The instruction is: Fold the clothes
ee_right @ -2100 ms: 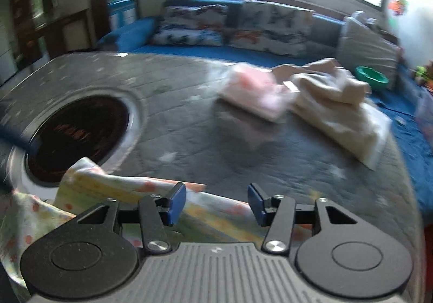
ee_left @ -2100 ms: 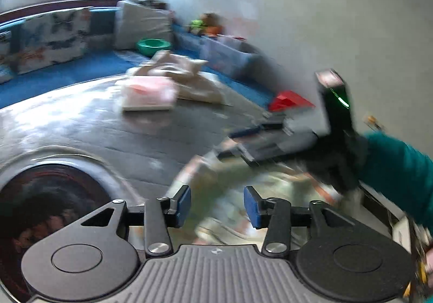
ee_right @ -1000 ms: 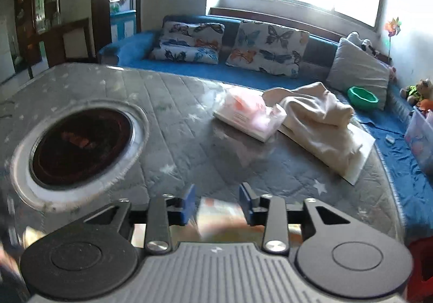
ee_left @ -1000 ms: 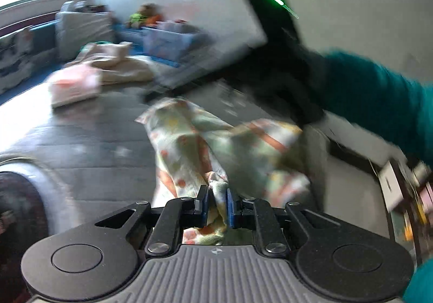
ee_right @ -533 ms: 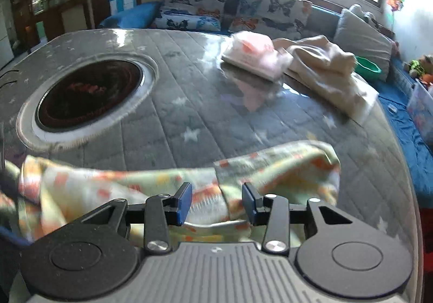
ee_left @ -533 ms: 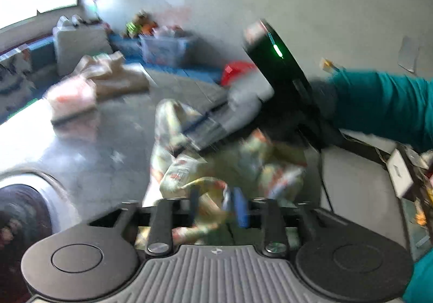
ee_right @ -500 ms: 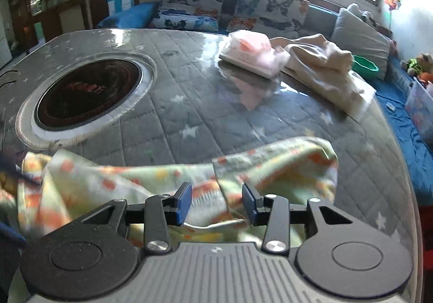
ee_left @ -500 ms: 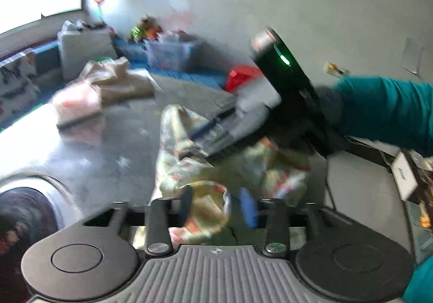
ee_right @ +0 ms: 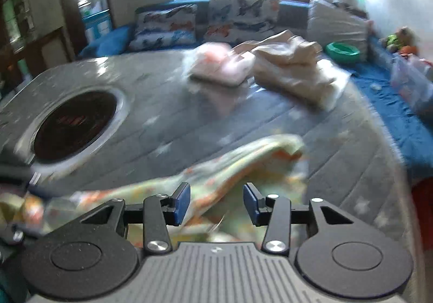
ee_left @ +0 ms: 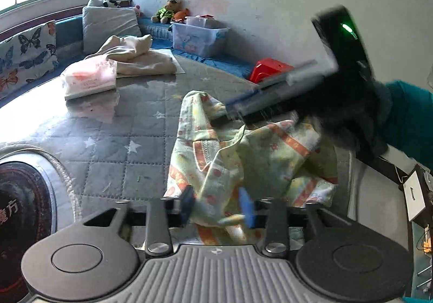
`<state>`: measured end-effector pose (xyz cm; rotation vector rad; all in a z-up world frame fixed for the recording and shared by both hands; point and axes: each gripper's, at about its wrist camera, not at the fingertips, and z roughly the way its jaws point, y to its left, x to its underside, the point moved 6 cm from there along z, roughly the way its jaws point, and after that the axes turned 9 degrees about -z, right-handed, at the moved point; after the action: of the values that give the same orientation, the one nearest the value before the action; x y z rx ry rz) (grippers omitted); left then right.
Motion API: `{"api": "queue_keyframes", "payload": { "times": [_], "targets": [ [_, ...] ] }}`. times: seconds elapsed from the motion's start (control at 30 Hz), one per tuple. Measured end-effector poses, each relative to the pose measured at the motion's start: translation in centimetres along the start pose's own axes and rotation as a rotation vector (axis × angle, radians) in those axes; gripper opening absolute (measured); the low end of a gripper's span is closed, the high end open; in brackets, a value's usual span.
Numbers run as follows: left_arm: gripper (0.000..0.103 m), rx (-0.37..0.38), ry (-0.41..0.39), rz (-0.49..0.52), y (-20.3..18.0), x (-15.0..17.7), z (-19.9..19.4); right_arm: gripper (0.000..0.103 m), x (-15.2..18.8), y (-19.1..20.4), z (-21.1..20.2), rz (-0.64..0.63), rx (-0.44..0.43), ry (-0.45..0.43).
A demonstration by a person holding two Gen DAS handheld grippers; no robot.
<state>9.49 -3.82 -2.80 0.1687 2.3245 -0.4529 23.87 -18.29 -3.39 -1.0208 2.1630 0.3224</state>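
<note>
A pale green garment (ee_left: 243, 156) with orange print lies crumpled near the right edge of the grey quilted table (ee_left: 113, 156). My left gripper (ee_left: 217, 208) is low over its near end. A bunch of the fabric sits between the blurred blue pads, and the jaws are closing without a clear pinch. In the left wrist view my right gripper (ee_left: 224, 113), held by a gloved hand with a teal sleeve, reaches over the garment's far corner. In its own view the right gripper (ee_right: 216, 204) stands open, with the garment (ee_right: 243, 156) lying under and between its fingers.
A folded pink pile (ee_left: 89, 78) and a beige heap (ee_left: 135, 56) lie at the table's far side. A dark round inset (ee_left: 19, 194) sits at the left. Beyond the right edge are a red stool (ee_left: 270, 67), a clear plastic box (ee_left: 199, 37) and a blue couch with cushions (ee_right: 240, 18).
The left jaws were shut on the fabric a second ago, sprang wide, and now stand narrower again. The right gripper has come down closer to the garment's far part.
</note>
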Motion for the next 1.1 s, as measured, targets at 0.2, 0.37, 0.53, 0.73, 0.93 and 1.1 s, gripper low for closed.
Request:
{"api": "queue_keyframes", "payload": {
  "times": [0.2,0.37,0.53,0.73,0.93,1.1],
  "targets": [
    [0.016,0.019,0.009,0.021,-0.3,0.3,-0.1,0.044,-1.8,-5.2,3.1,0.105,0.093,0.011],
    [0.021,0.033,0.036,0.007,-0.1,0.3,0.2,0.044,-1.4,-8.4,6.4,0.209,0.099,0.042],
    [0.029,0.039,0.056,0.001,-0.1,0.5,0.6,0.036,-0.8,-9.0,7.9,0.283,0.025,0.053],
    [0.011,0.030,0.027,0.012,0.6,-0.2,0.0,0.008,-1.6,-8.0,7.0,0.236,0.030,0.024],
    [0.008,-0.106,-0.074,0.022,4.2,-2.8,-3.0,0.004,-4.3,-6.8,5.5,0.176,0.041,-0.042],
    [0.008,-0.313,-0.135,0.031,9.8,-5.1,-4.9,0.005,-7.7,-6.0,5.3,0.158,0.076,-0.143]
  ]
}}
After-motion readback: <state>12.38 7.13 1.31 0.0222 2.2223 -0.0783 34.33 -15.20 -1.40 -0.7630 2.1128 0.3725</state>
